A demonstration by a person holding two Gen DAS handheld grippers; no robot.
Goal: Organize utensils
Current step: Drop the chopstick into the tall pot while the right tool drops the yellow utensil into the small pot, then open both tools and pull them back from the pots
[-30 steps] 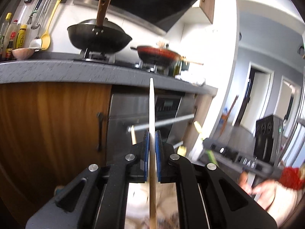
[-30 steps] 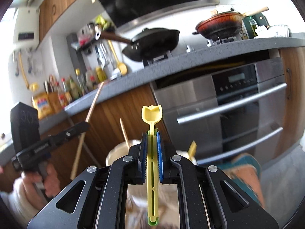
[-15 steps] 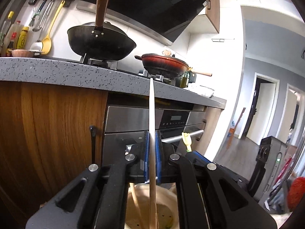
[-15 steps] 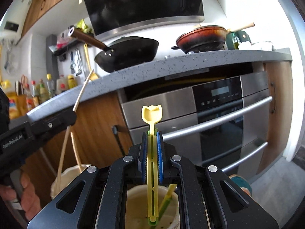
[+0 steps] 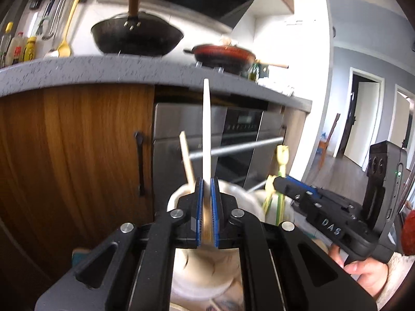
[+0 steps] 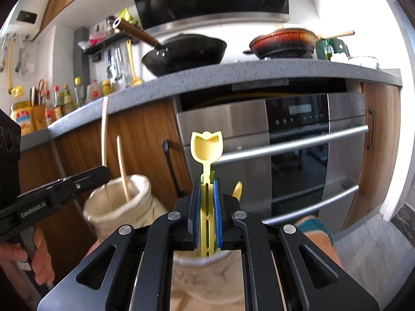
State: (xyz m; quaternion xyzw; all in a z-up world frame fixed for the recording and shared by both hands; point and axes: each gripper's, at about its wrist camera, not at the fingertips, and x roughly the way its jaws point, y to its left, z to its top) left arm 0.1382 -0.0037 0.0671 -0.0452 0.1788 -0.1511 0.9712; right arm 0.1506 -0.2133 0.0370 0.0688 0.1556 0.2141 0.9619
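I'm clamping a chopstick (image 5: 206,129) in my left gripper (image 5: 206,202) and a yellow spoon (image 6: 206,147) in my right gripper (image 6: 206,207), lowering each into its cup (image 6: 116,207), at six o'clock; releasing comes next.

A pale wooden chopstick (image 5: 206,129) stands upright over the left cream ceramic holder (image 5: 176,197), where a second chopstick (image 5: 187,163) leans left inside. To the right, a yellow tulip-headed spoon (image 6: 206,150) stands upright over the nearer cream holder (image 6: 207,267), another yellow utensil (image 6: 237,189) just behind it.
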